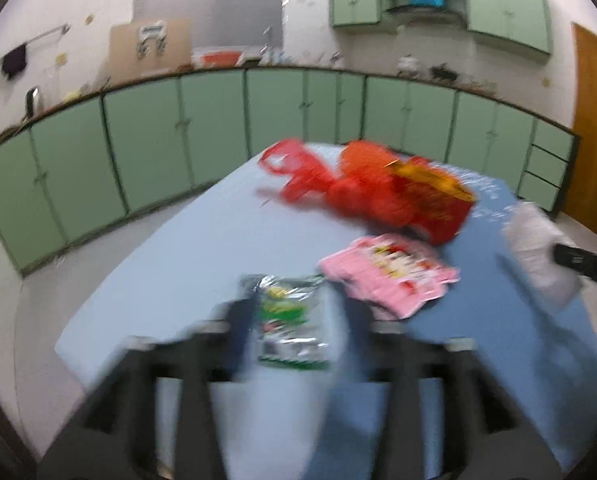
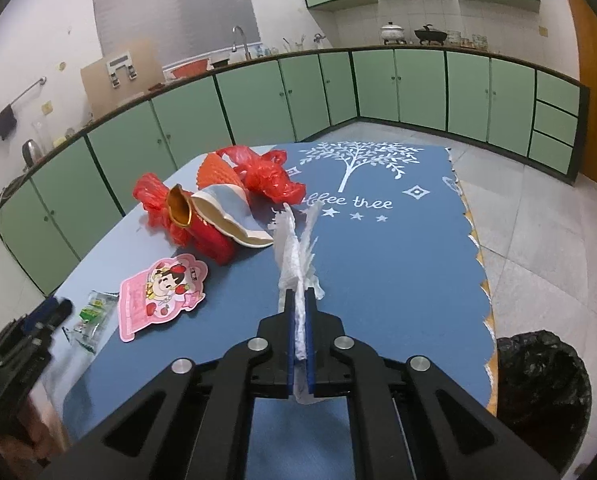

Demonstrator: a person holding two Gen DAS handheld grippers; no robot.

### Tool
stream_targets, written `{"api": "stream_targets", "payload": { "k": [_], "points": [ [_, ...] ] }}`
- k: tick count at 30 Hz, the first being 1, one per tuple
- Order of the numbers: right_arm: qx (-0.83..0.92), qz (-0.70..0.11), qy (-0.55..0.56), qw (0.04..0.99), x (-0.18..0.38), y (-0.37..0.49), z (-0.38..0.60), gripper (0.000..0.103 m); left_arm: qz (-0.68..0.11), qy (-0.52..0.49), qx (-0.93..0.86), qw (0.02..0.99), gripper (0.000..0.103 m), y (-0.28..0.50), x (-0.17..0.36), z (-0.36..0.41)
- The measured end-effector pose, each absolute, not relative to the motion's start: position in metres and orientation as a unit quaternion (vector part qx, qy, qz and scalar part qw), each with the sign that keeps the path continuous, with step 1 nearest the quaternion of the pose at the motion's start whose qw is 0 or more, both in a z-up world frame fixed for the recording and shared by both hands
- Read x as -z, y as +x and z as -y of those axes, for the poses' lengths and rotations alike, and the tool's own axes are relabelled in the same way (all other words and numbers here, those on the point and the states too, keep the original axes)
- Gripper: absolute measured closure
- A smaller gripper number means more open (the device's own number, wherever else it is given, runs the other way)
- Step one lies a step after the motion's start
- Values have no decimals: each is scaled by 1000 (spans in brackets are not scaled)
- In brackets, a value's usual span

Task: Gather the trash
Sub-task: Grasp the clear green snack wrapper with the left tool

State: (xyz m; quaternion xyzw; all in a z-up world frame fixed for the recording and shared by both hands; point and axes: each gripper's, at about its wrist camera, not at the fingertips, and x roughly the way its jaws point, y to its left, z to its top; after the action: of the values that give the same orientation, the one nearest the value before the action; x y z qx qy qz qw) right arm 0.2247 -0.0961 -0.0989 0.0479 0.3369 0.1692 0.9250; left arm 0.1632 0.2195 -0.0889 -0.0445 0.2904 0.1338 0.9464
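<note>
My right gripper (image 2: 299,300) is shut on a white crumpled tissue (image 2: 296,248) and holds it above the blue table mat (image 2: 398,264). My left gripper (image 1: 294,312) is open, its fingers on either side of a green and silver wrapper (image 1: 288,320) on the table; the view is blurred. The wrapper also shows in the right wrist view (image 2: 92,314). A pink cartoon wrapper (image 1: 390,276) (image 2: 162,292) lies beside it. A red plastic bag with red packaging (image 1: 370,192) (image 2: 226,200) lies further back. The tissue also shows at the right of the left wrist view (image 1: 538,248).
A bin lined with a black bag (image 2: 538,384) stands on the floor at the table's right edge. Green cabinets (image 2: 418,88) and a counter run along the walls. A wooden door (image 1: 594,128) is at the right.
</note>
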Motion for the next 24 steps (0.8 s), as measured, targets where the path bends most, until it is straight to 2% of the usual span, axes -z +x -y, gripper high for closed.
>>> {"api": "stream_targets", "payload": {
  "k": [1,5,10,12,13,14,17,18,24],
  "points": [
    [-169,-336,49,925,98,224,97,99,-293,-49,-138,945,46,163,91,-224],
    [-171,-336,46,925,97,225,95,99,-322,-50,-138,935,35,172,104,-232],
    [-172,-336,46,925,97,226,94,99,-354,-60,-137,923,33,186,121,-237],
    [-170,-336,45,925,98,226,94,99,-353,-66,-138,923,47,187,124,-237],
    [-169,-336,46,926,98,227,96,99,-351,-65,-137,924,49,186,123,-236],
    [-168,-336,47,926,98,228,96,99,-349,-62,-135,925,56,186,123,-235],
    [-166,-337,49,926,99,228,98,99,-345,-62,-135,927,59,185,123,-233],
    [-166,-336,49,926,99,228,98,99,-343,-64,-135,927,64,184,122,-233],
    [-164,-327,49,929,93,224,104,99,-315,-70,-126,938,66,175,106,-227]
  ]
}}
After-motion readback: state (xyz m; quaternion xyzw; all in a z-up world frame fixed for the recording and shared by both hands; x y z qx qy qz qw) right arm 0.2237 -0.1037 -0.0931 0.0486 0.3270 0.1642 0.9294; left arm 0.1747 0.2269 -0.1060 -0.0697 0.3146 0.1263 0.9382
